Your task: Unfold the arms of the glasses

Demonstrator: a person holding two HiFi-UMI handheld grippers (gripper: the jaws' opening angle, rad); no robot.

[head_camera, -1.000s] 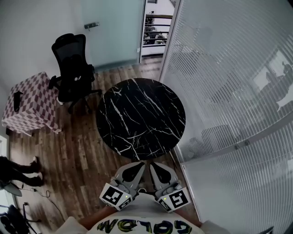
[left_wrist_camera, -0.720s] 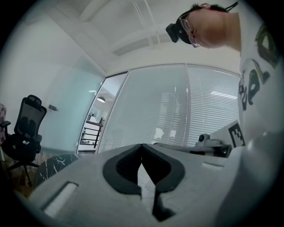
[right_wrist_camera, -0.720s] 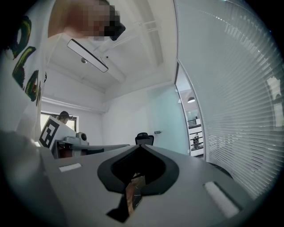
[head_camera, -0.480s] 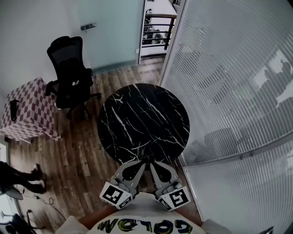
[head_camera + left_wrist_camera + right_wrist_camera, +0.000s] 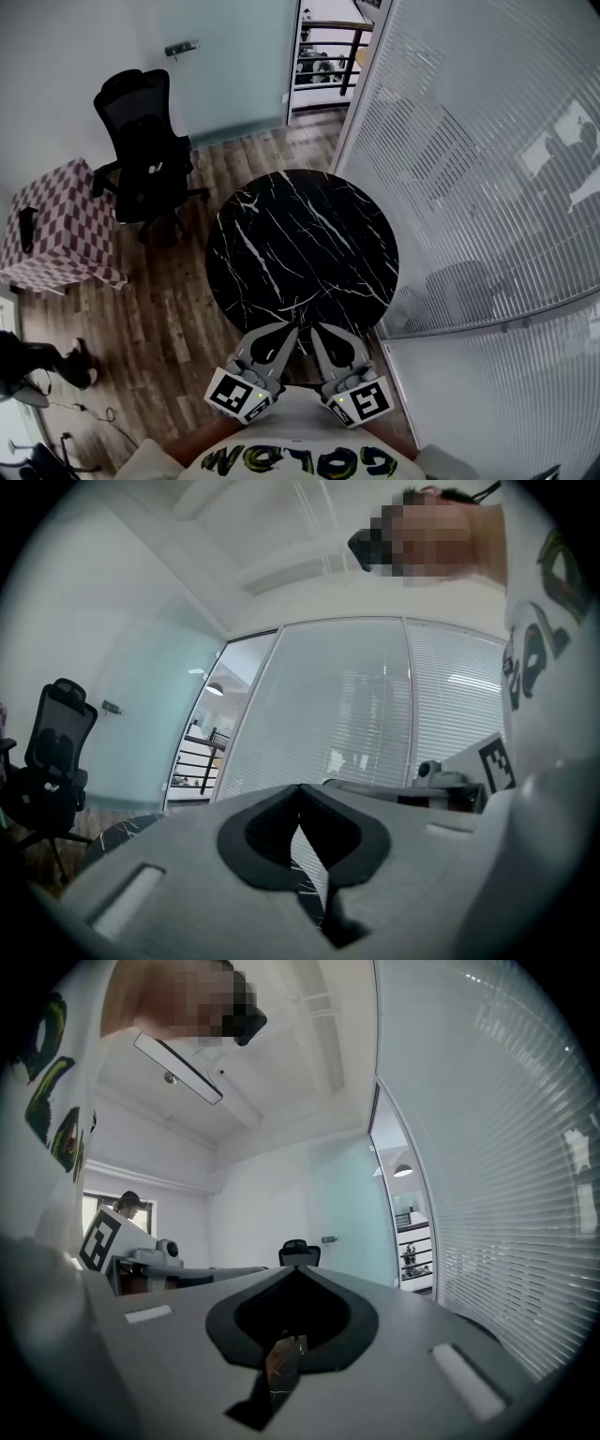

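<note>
Stand nearer the round black marble table with white veins (image 5: 302, 251) than a second ago, with its near rim now meeting both claw tips in the head view rather than lying just ahead of them. See more of the open doorway with the dark railing (image 5: 323, 52) at the top, and the black mesh office chair (image 5: 141, 131) a little further left in frame.

Hold the grey left gripper (image 5: 290, 330) level at the table's near edge, jaws clenched together with nothing between them, same as before. Hold the grey right gripper (image 5: 314, 330) just beside it, likewise clenched and empty. Cannot find the glasses in any view.

Stand on a brown wood-plank floor (image 5: 169, 319). Face a frosted pale-green glass door (image 5: 234, 66) behind the chair. Have a glass wall with fine horizontal stripes (image 5: 487, 169) running down the right, close by the table's right rim. See at the left, beside the chair, a low block draped in reddish-and-white chequered cloth (image 5: 61, 225) with a small dark thing (image 5: 26, 228) lying on top. Catch another person's dark-clad legs (image 5: 37, 361) at the far left edge.
</note>
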